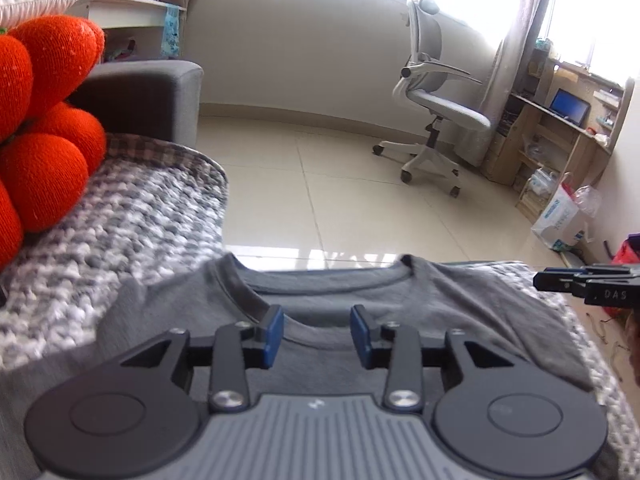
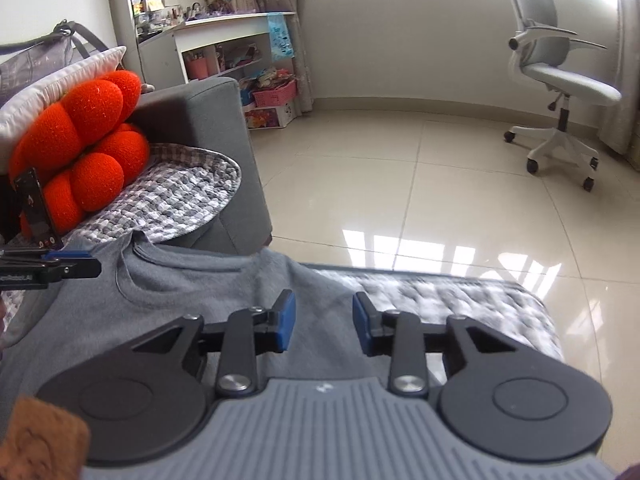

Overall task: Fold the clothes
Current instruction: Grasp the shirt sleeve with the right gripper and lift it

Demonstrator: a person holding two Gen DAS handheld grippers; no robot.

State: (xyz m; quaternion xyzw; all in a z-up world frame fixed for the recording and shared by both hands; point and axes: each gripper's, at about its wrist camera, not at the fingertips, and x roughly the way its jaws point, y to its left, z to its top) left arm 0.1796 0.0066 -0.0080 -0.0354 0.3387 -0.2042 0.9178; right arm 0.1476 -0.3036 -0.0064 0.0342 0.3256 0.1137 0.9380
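A grey T-shirt (image 1: 460,304) lies flat on the checked sofa cover (image 1: 120,232), its collar toward the front edge. My left gripper (image 1: 317,336) hovers open just above the shirt below the collar, nothing between its blue pads. The right gripper's tip (image 1: 560,282) shows at the right edge of the left wrist view, over the shirt's shoulder. In the right wrist view the same T-shirt (image 2: 180,292) spreads left, and my right gripper (image 2: 324,328) stands open over its right side near the cover (image 2: 460,300). The left gripper's tip (image 2: 72,266) pokes in from the left.
An orange knotted cushion (image 1: 44,120) sits at the sofa's left against the grey armrest (image 1: 160,92). Beyond the sofa edge lies a glossy tiled floor (image 2: 400,184) with a white office chair (image 2: 560,92). Shelves and a desk line the walls.
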